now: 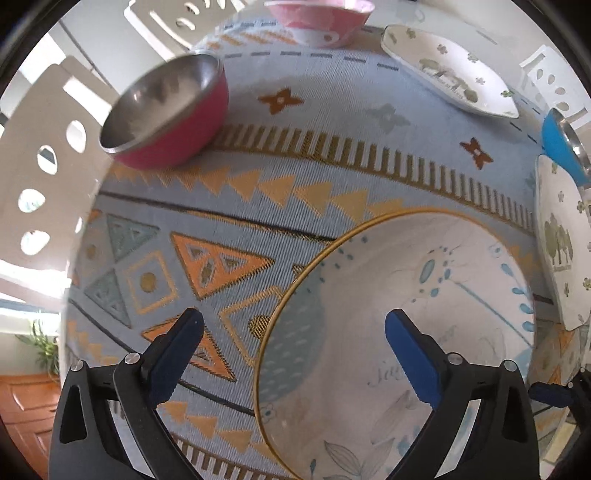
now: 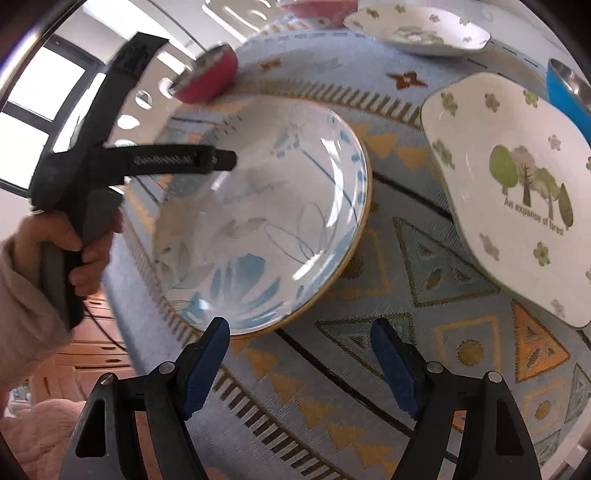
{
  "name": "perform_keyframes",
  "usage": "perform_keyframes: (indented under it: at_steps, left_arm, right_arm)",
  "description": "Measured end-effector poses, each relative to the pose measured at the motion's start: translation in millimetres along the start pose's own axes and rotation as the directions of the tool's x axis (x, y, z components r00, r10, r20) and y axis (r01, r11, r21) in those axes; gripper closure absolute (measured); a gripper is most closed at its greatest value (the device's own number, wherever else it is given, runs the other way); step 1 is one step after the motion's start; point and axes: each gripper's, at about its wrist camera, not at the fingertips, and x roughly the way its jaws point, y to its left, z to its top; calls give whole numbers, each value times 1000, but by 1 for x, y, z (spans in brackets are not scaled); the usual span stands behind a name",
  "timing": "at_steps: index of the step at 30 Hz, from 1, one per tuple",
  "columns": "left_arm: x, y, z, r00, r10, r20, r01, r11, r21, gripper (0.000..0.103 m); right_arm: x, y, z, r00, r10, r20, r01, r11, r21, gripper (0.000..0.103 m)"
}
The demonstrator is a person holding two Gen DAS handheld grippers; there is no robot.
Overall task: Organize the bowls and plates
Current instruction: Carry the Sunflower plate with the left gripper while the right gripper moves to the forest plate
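Left tool (image 1: 295, 354) agape | round plate (image 1: 406, 314) bottom cropped | blue bowl (image 1: 561, 144) half-seen

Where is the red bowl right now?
The red bowl sits on the tablecloth at the far left in the left wrist view, beyond the round plate, with the pink bowl farther back to its right.

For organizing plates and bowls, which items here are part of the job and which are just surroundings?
Part of the job:
round blue-floral plate
square forest plate
far leaf-print plate
red steel bowl
pink bowl
blue bowl

Surroundings:
patterned tablecloth
white chairs
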Motion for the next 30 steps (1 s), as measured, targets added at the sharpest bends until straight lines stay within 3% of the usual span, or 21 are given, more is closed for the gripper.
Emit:
perform_keyframes:
  at_steps: [8, 16, 22, 30]
  left_arm:
    - [-50, -18, 14, 997, -22, 75, 23, 1000, -4, 5]
    - [-86, -75, 54, 983, -132, 126, 125, 990, 63, 5]
    - [-63, -134, 68, 983, -176, 60, 166, 976, 142, 5]
    - [-25, -180, 61, 980, -191, -55, 198, 962, 189, 5]
  right_arm:
    - [-56, 1, 10, 989, 97, 112, -93, 995, -45, 26]
    - [-134, -31, 44, 975, 41, 220, -37, 999, -25, 25]
    - [-147, -97, 53, 967, -120, 223, 96, 989, 116, 25]
    - [-119, -170, 43, 976, -160, 145, 101, 932, 349, 25]
